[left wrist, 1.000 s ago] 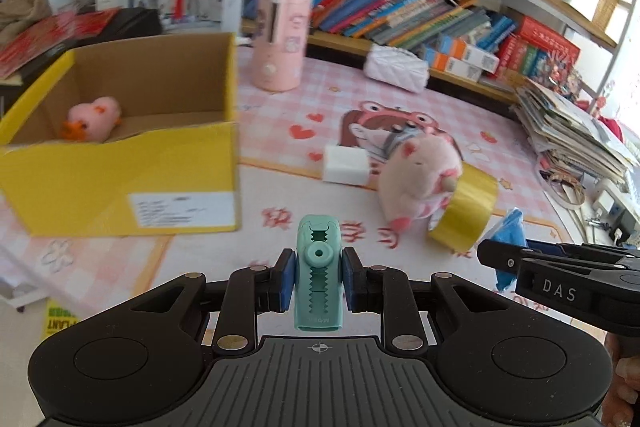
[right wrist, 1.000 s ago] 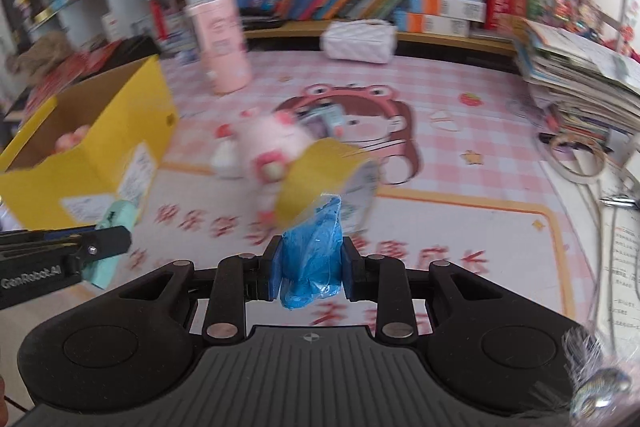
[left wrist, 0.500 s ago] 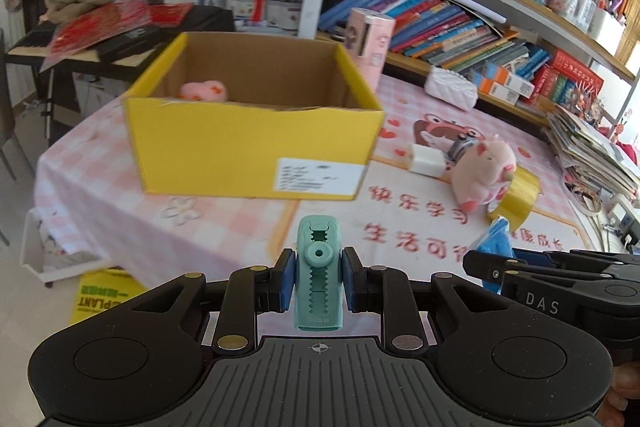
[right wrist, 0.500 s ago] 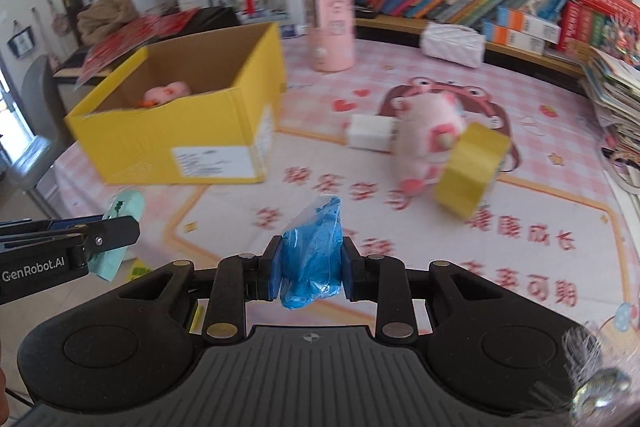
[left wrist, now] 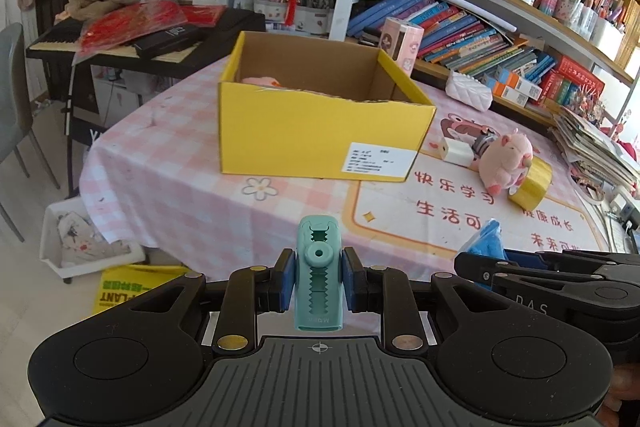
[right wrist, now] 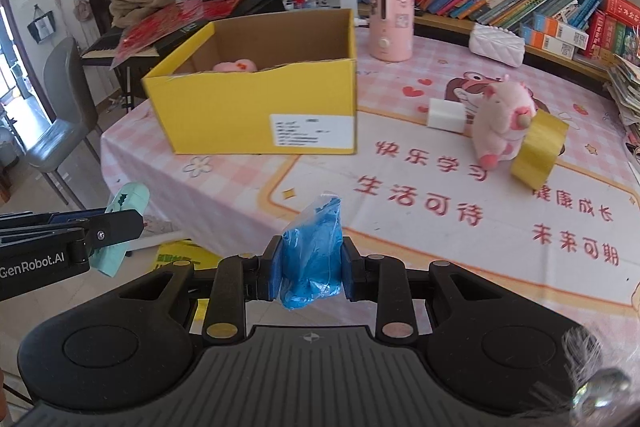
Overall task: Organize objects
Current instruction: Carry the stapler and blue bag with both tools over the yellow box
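Note:
My left gripper [left wrist: 319, 281] is shut on a mint green plastic clip [left wrist: 318, 273], held in the air off the table's near edge. My right gripper [right wrist: 311, 273] is shut on a crumpled blue plastic bag [right wrist: 312, 251], above the table's front rim. The left gripper with the green clip [right wrist: 124, 223] also shows at the left of the right wrist view. An open yellow cardboard box [left wrist: 320, 131] stands on the pink checked tablecloth [left wrist: 180, 187] with a pink plush toy [right wrist: 234, 66] inside. A pink plush pig [right wrist: 502, 119], a gold tape roll [right wrist: 540, 155] and a white block [right wrist: 446, 115] lie to the right.
A pink cylinder appliance [right wrist: 390, 23] and a white quilted purse [right wrist: 496, 45] stand at the back. Bookshelves [left wrist: 480, 23] run behind the table. A grey chair [right wrist: 60, 115], a keyboard with red items [left wrist: 140, 35], a white floor bin [left wrist: 84, 239] and a yellow bag [left wrist: 132, 287] are on the left.
Both grippers have pulled back from the table and swung left, each keeping its object. The box and toys now appear farther away, and the table's near edge and floor have come into view.

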{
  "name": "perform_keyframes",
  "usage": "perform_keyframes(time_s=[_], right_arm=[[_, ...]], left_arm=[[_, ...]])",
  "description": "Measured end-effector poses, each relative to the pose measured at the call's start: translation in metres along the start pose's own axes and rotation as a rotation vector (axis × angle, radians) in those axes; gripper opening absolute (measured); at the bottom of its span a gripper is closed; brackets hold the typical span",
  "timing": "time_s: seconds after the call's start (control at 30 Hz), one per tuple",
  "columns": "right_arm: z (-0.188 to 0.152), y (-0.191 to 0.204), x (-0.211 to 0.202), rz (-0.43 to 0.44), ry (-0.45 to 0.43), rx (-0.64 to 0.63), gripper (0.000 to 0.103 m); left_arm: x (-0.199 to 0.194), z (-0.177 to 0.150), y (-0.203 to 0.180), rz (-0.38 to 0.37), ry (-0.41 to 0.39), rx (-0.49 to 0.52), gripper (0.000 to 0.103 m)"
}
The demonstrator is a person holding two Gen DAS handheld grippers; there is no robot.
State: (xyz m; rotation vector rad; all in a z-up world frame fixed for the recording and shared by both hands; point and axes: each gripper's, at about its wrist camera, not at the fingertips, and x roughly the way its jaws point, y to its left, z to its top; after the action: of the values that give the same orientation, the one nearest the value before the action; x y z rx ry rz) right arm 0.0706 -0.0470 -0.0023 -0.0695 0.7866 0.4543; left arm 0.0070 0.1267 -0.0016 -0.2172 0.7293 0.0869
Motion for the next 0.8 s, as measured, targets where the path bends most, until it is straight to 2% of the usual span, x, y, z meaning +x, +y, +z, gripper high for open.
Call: perform_keyframes(time_s=[0.47,0.8], right_arm=[[-0.012,0.048,-0.006,0.000,-0.016,-0.007,0.027],[-0.009,0.057,-0.003,-0.009,0.002,-0.034,0.027]], left_arm=[[-0.023,-0.006,0.034,-0.010,-0.037,0.018,0.023],[-0.018,-0.004,0.038,-0.033,-0.037,0.007,0.023]])
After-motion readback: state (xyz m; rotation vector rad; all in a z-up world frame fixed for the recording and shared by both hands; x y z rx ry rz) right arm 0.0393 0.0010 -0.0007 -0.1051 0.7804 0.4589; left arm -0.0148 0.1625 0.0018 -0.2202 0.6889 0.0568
